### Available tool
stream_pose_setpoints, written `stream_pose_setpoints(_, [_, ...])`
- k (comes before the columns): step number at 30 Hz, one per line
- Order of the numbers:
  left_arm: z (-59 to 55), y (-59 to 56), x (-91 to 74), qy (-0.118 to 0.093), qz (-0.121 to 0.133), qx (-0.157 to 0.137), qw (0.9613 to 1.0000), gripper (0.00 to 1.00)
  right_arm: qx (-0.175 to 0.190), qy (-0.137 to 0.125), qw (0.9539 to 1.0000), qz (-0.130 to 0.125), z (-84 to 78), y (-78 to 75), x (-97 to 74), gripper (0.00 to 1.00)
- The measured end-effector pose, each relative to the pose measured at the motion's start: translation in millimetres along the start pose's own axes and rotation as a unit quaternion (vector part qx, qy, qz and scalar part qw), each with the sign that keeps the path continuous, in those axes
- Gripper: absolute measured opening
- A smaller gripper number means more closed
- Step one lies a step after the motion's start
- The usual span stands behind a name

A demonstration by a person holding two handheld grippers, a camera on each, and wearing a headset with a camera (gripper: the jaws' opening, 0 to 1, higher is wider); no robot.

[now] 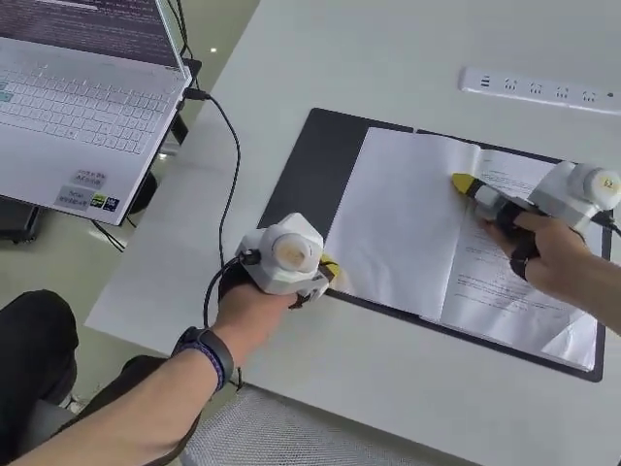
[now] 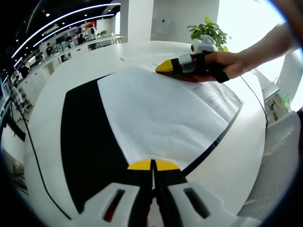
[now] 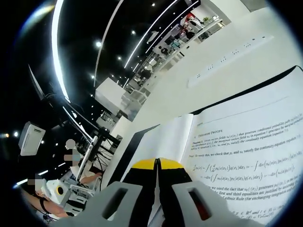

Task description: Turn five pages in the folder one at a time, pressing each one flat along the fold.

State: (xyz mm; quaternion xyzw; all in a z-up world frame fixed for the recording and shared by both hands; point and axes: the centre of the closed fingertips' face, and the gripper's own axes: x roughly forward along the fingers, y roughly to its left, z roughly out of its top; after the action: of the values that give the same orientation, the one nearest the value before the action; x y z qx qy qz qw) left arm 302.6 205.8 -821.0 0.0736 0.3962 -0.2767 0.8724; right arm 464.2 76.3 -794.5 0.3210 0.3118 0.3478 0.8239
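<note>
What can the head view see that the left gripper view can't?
The head view has the silver open laptop and the black wristband on the person's arm. The left gripper view has the leafy green potted plant. Both share the black open folder, its blank white turned page, and the right gripper, fingers shut, by the fold.

White tabletop [image 1: 388, 58], smooth, matte. Black folder [image 1: 310, 165] lies open and flat on it, set at slant to near edge, white pages [image 1: 398, 223] spread inside. White power strip [image 1: 539, 89] lies at far right, well apart from folder. Black cable [image 1: 231, 184] crosses left part of tabletop, curving past just beside folder's left cover toward near edge.
</note>
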Motion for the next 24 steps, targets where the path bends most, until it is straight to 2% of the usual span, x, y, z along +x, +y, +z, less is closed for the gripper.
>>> stream_pose_setpoints(3, [-0.2, -0.3, -0.1, 0.000, 0.000, 0.001, 1.0000, 0.00, 0.010, -0.005, 0.9999, 0.004, -2.0, -11.7, -1.9, 0.00])
stream_pose_setpoints(7, [0.0, -1.2, -1.0, 0.000, 0.001, 0.003, 1.0000, 0.00, -0.004, 0.013, 0.9997, 0.023, -18.0, -2.9, -10.1, 0.00])
stream_pose_setpoints(14, [0.1, -1.7, -1.2, 0.000, 0.002, 0.003, 1.0000, 0.00, 0.005, 0.009, 0.9995, 0.031, -30.7, 6.6, -24.7, 0.00])
stream_pose_setpoints(15, [0.1, -1.8, -1.4, 0.000, 0.002, 0.004, 1.0000, 0.00, 0.003, 0.014, 0.9993, 0.034, -33.4, 8.8, -25.7, 0.00])
stream_pose_setpoints(16, [0.2, -2.0, -1.6, 0.000, 0.002, 0.004, 1.0000, 0.00, -0.003, 0.026, 0.9989, 0.038, -44.3, 18.5, -30.2, 0.00])
stream_pose_setpoints(20, [0.5, -2.5, -2.4, -0.001, 0.003, 0.003, 1.0000, 0.00, -0.015, 0.040, 0.9981, 0.045, -62.8, 41.5, -40.3, 0.00])
stream_pose_setpoints(24, [0.3, -2.3, -2.3, -0.001, 0.003, 0.004, 1.0000, 0.00, -0.012, 0.045, 0.9978, 0.048, -73.4, 52.0, -48.3, 0.00])
